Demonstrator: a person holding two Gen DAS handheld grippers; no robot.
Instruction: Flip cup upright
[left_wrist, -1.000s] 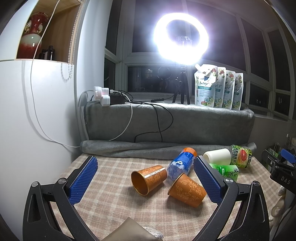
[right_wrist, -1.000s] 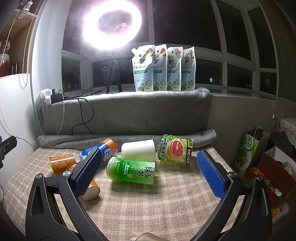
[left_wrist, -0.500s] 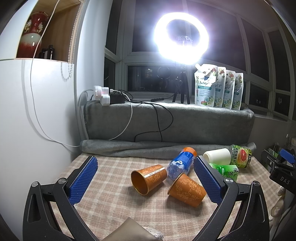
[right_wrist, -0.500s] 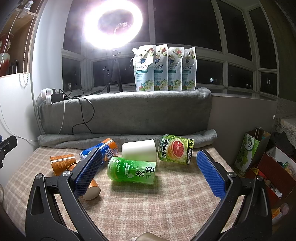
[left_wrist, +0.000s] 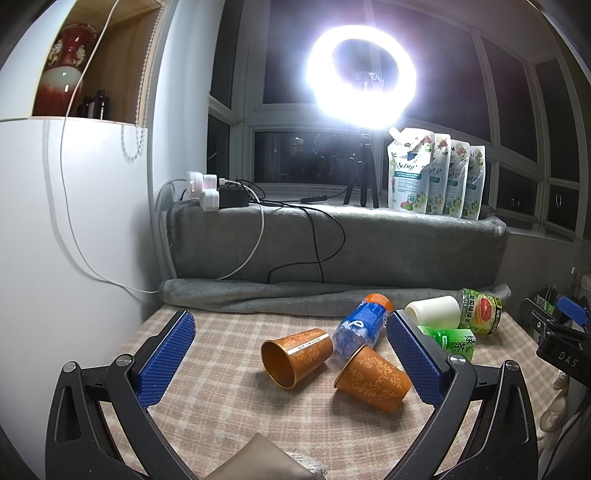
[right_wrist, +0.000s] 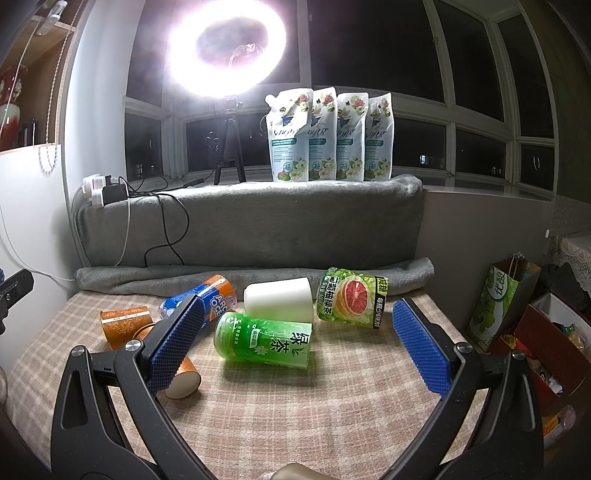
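Two orange patterned cups lie on their sides on the checked cloth: one (left_wrist: 295, 356) with its mouth toward me, one (left_wrist: 373, 378) beside it to the right. A white cup (left_wrist: 432, 312) lies on its side further back. My left gripper (left_wrist: 291, 354) is open and empty, with the orange cups between and beyond its blue pads. My right gripper (right_wrist: 297, 345) is open and empty; a green tea bottle (right_wrist: 264, 339) lies between its fingers, the white cup (right_wrist: 279, 299) behind. The orange cups (right_wrist: 125, 325) show at the left there.
A blue bottle (left_wrist: 364, 325) lies behind the orange cups, and a grapefruit-label bottle (right_wrist: 351, 297) beside the white cup. A grey blanket (left_wrist: 332, 243) covers the ledge behind, with cables, a power strip (left_wrist: 210, 190), pouches (right_wrist: 328, 134) and a ring light. Bags stand off the right edge (right_wrist: 502, 302).
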